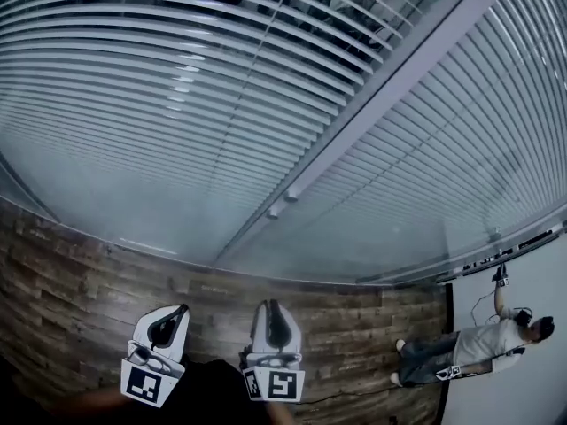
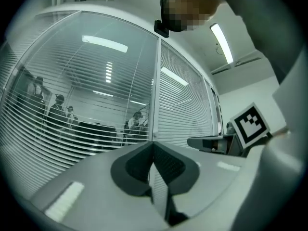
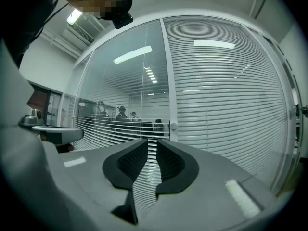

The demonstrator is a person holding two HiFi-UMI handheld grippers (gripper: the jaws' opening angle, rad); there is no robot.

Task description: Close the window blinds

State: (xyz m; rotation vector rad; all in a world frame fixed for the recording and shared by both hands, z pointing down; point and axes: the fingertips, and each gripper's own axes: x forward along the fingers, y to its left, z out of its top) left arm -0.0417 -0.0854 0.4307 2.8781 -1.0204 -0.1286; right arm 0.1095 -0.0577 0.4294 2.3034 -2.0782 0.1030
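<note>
A wall of white horizontal-slat window blinds [image 1: 133, 87] hangs behind glass, split by a white upright frame post [image 1: 381, 96]. We hold both grippers level, facing it and well short of the glass.

The left gripper [image 1: 182, 310] points at the pane left of the post. Its dark padded jaws meet at their tips, with nothing held.

The right gripper [image 1: 268, 305] sits just beside it, nearer the post. Its jaws stand a little apart. Only slats show through the slit, and nothing is between the pads.

Each gripper carries a white cube with a black-and-white square marker: one on the left gripper [image 1: 143, 383], one on the right [image 1: 282, 384]. The markers are block patterns, not letters.

Left of the post, the slats are tilted open enough that dark figures of people [image 2: 57, 112] show through them in the left gripper view. Right of the post, the slats read as a paler, denser sheet.

A small round knob [image 3: 173, 126] sits on the post in the right gripper view.

Below the post in the head view runs a brown plank-patterned surface [image 1: 80, 282]. Far right of the post stands a person in a pale shirt [image 1: 469, 343].
</note>
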